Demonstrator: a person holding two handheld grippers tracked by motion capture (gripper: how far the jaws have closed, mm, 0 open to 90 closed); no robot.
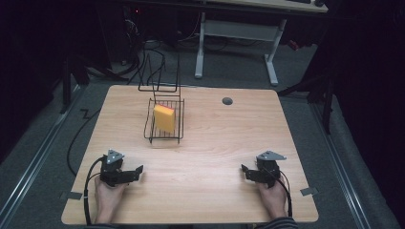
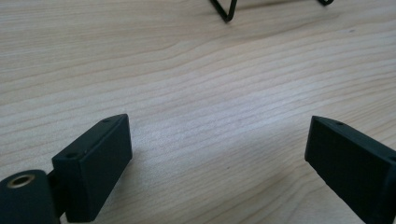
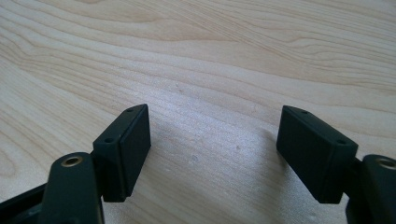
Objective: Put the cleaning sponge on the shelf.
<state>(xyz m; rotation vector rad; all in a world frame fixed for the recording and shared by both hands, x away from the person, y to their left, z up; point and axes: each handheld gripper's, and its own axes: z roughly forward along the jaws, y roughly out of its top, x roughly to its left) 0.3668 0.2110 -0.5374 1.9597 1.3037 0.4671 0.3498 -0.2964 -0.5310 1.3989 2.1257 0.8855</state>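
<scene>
A yellow sponge (image 1: 164, 118) with a pink top edge stands upright in a black wire rack (image 1: 150, 125) at the back middle of the wooden table (image 1: 215, 143). My left gripper (image 1: 138, 171) rests low near the front left corner, well short of the rack, pointing right. In the left gripper view its jaws (image 2: 219, 123) stand open over bare wood, with a wire foot of the rack (image 2: 226, 11) at the top. Near the front right my right gripper (image 1: 244, 170) points left. Its jaws (image 3: 215, 112) are open with nothing between them.
A small round grey grommet (image 1: 227, 101) sits in the table's back right area. Beyond the far edge stand a second black wire frame (image 1: 160, 76) and a white desk leg (image 1: 199, 52). Cables lie on the floor at the left (image 1: 79, 133).
</scene>
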